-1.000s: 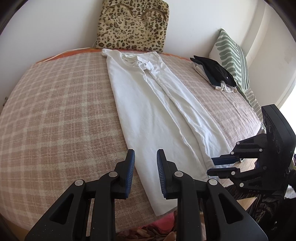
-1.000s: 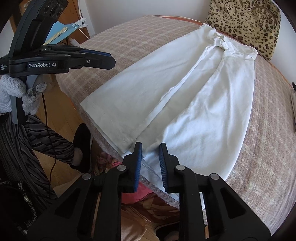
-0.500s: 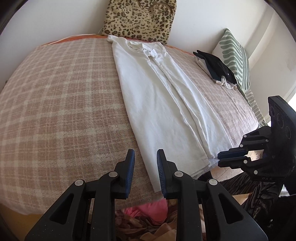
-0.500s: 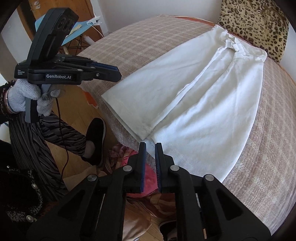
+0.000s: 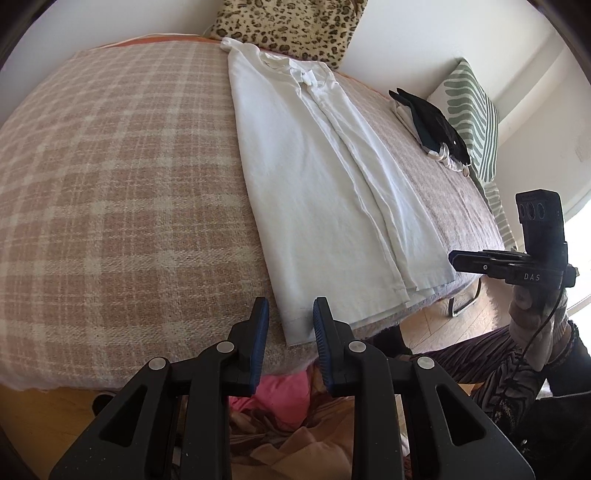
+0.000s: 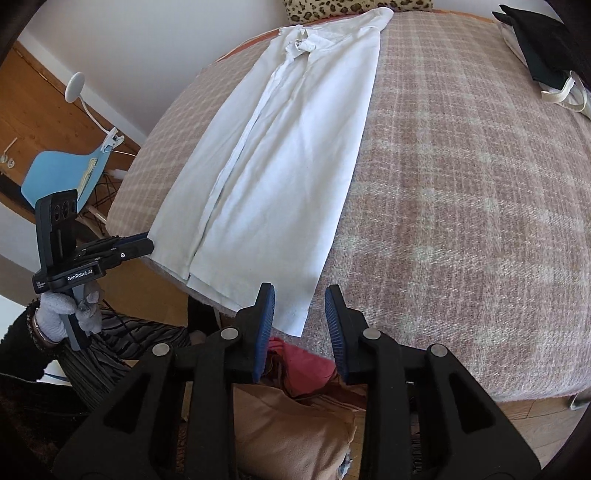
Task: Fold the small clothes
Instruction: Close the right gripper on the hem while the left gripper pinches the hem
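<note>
A white shirt [image 5: 325,184] [image 6: 280,166], folded lengthwise into a long strip, lies on the plaid bed blanket [image 5: 110,184] [image 6: 461,184] with its hem at the near edge. My left gripper [image 5: 290,314] hovers over the hem's left corner, jaws a little apart and pressing nothing. It shows side-on at the left in the right wrist view [image 6: 147,245]. My right gripper [image 6: 301,295] is over the hem's right corner, jaws opening, with the cloth corner seen in the gap but not pinched. It also appears at the right of the left wrist view [image 5: 453,258], off the bed's edge.
A leopard cushion [image 5: 291,26] leans on the wall behind the collar. A dark stack of clothes [image 5: 432,122] [image 6: 543,48] and a green-striped pillow [image 5: 469,114] sit at the bed's right. A blue chair [image 6: 62,177] stands left. Pink and tan cloth [image 5: 284,391] lies on the floor.
My right gripper swung sideways from the middle of the hem to its right corner, and its nearly shut jaws spread. My left gripper sank slightly toward the hem's left corner.
</note>
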The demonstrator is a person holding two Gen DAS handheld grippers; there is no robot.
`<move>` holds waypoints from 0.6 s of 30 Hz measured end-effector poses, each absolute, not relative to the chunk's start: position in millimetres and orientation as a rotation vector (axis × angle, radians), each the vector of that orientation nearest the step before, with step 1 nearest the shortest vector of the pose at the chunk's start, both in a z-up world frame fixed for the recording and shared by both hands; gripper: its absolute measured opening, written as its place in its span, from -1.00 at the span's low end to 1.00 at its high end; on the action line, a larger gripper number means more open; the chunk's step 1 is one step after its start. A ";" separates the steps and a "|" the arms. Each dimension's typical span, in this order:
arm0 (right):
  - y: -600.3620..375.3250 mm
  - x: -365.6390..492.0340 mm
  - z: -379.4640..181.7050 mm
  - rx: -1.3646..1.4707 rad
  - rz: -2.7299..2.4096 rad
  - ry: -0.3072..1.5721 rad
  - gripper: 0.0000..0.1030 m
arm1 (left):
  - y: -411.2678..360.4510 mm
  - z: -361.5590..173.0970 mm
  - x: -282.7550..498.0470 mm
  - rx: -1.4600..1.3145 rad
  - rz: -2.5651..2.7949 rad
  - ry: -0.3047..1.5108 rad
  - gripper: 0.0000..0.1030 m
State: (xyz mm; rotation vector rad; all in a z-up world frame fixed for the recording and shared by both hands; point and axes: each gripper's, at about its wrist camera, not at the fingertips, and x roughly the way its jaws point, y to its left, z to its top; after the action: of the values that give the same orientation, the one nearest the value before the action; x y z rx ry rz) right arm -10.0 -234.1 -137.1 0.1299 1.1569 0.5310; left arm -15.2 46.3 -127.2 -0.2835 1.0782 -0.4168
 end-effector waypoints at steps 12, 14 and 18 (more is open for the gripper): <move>-215.9 -8.1 -150.0 0.158 0.533 1.195 -0.89 | 43.3 -126.0 -18.0 -0.292 -0.434 1.068 -0.78; -215.0 -12.6 -146.8 0.120 0.526 1.172 -0.90 | 42.7 -123.1 -20.0 -0.278 -0.436 1.049 -0.81; -224.1 -9.0 -148.5 0.195 0.539 1.181 -0.88 | 45.6 -120.5 -20.7 -0.303 -0.434 1.038 -0.75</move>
State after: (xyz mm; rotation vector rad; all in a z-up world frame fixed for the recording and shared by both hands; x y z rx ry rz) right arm -9.0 -224.1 -148.5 0.1948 1.1815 0.5394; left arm -20.7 45.6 -120.5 -0.3026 1.0375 -0.4343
